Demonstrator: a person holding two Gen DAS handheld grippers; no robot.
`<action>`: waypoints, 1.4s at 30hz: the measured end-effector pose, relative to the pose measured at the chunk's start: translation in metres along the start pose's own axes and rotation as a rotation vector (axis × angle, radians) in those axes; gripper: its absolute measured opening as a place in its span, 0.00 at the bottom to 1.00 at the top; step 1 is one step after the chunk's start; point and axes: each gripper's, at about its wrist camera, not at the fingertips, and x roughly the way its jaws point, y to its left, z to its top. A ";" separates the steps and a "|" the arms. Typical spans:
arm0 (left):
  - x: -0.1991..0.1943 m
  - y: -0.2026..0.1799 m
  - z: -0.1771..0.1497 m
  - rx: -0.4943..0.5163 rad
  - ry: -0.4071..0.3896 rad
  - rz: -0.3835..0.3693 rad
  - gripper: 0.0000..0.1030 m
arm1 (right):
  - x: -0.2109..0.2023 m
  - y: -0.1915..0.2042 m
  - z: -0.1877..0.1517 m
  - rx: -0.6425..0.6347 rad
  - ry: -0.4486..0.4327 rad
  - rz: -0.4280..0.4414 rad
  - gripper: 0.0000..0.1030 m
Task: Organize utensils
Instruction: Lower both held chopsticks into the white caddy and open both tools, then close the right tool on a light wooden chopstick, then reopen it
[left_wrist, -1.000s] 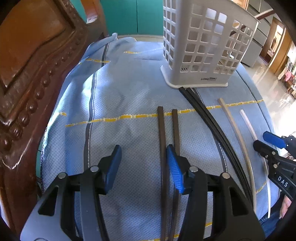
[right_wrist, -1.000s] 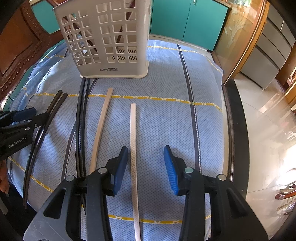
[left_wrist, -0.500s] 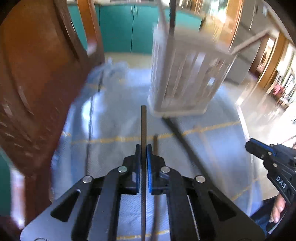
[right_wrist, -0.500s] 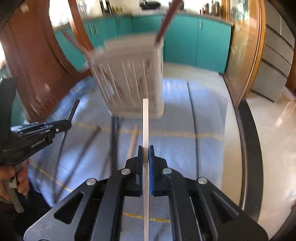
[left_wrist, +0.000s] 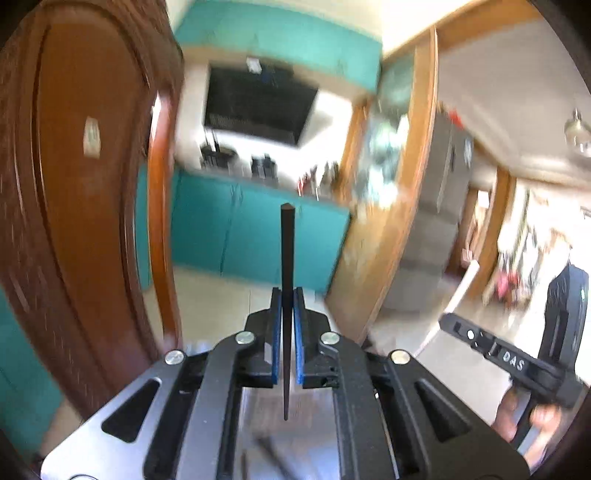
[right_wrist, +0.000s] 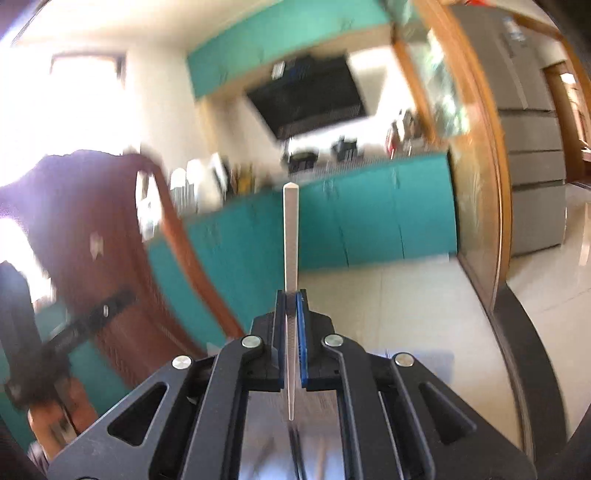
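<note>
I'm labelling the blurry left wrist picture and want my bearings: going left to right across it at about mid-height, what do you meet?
Carved brown wooden chair back → teal cabinet doors → dark chopstick clamped upright in the left gripper → orange-brown wooden door frame → grey refrigerator → black right gripper, lower down.

Teal cabinets (right_wrist: 369, 218) under a black range hood (left_wrist: 258, 103), pale tiled floor (right_wrist: 406, 310), carved wooden chair (left_wrist: 74, 184).

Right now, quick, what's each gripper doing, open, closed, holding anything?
Left gripper: closed on a dark chopstick.
Right gripper: closed on a white chopstick.
</note>
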 end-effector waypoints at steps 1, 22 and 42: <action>0.005 0.002 0.006 -0.027 -0.041 0.013 0.06 | 0.006 -0.002 0.004 0.021 -0.052 0.000 0.06; 0.109 0.024 -0.051 -0.009 0.111 0.147 0.21 | 0.065 -0.001 -0.074 -0.128 0.019 -0.093 0.26; 0.070 0.055 -0.164 0.082 0.503 0.232 0.47 | 0.125 -0.018 -0.249 -0.251 0.821 -0.192 0.28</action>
